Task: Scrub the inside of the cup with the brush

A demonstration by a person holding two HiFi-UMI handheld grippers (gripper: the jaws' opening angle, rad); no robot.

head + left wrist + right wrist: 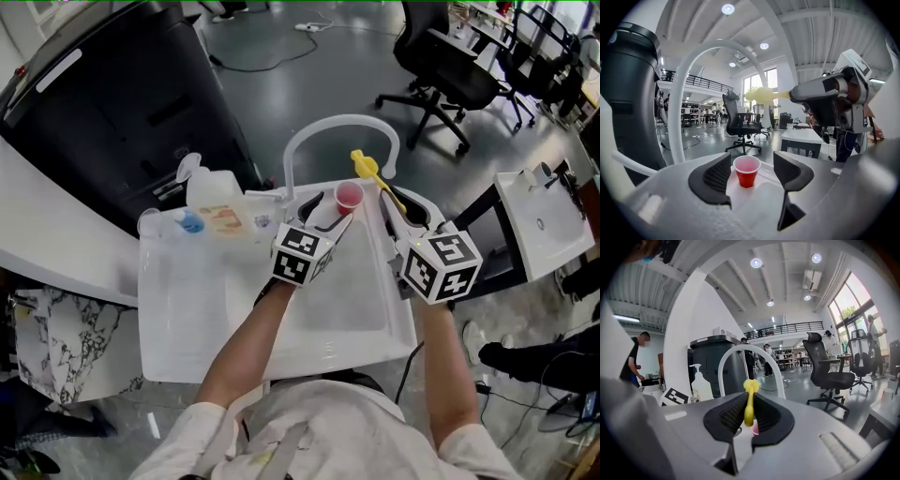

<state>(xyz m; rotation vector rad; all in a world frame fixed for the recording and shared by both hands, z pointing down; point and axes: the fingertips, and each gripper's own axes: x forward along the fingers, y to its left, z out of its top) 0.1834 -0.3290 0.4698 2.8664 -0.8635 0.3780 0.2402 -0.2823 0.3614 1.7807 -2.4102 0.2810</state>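
A red cup (pixel 349 196) stands upright on the sink's back rim, below the faucet. My left gripper (pixel 330 214) reaches up to it from the near side, and its jaws stand open. In the left gripper view the cup (pixel 746 172) stands just beyond the fingertips, and the pads do not touch it. My right gripper (pixel 397 223) is shut on the handle of a yellow brush (pixel 369 172), whose head points up and away, to the right of the cup. In the right gripper view the brush (pixel 749 401) stands upright between the closed pads of the right gripper (pixel 749 417).
A white arched faucet (pixel 336 126) stands over the white sink basin (pixel 349 314). A soap dispenser bottle (pixel 210 191) and small items sit at the sink's back left. A black bin (pixel 112 103) stands to the left, and an office chair (pixel 441 75) behind.
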